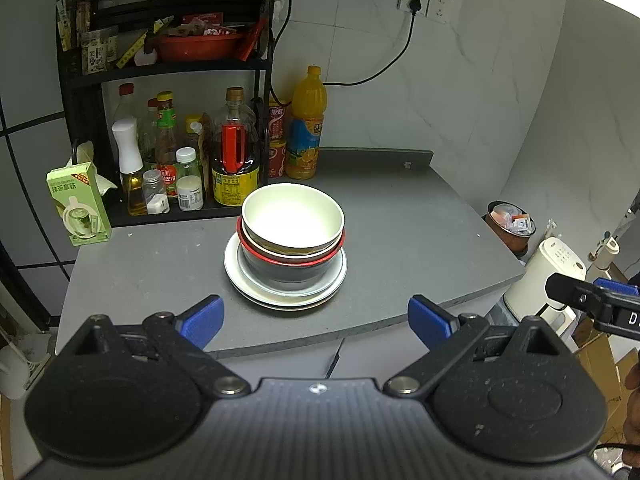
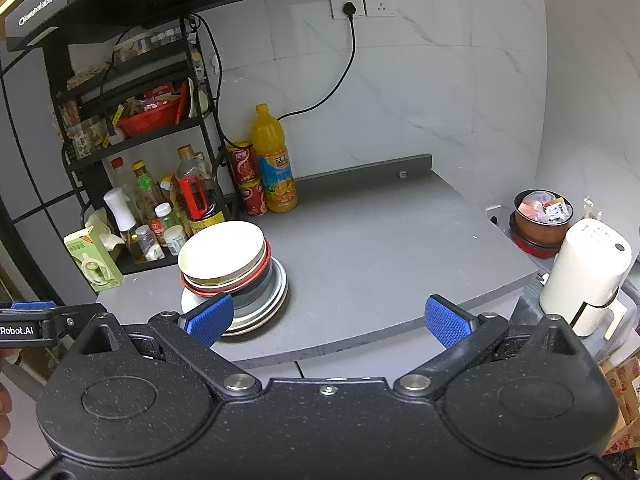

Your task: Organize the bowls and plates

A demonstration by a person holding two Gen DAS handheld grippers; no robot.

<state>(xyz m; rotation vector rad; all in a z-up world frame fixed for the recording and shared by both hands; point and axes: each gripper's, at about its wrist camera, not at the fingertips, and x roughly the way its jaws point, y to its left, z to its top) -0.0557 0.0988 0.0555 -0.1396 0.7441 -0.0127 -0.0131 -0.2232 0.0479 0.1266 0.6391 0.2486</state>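
Bowls and plates sit as one stack on the grey bench (image 1: 400, 216): a white bowl (image 1: 293, 216) nested in a red-rimmed bowl (image 1: 289, 261), on a dark bowl (image 1: 280, 274), on pale plates (image 1: 286, 294). Behind the stack stands a black rack (image 1: 168, 68) crowded with bottles, an orange juice bottle (image 1: 306, 124) just beside it, a green carton (image 1: 78, 204) to the stack's left. Both the left tongs (image 1: 316, 318) and right tongs (image 2: 328, 318) hover nearer than the stack, spread wide, gripping nothing
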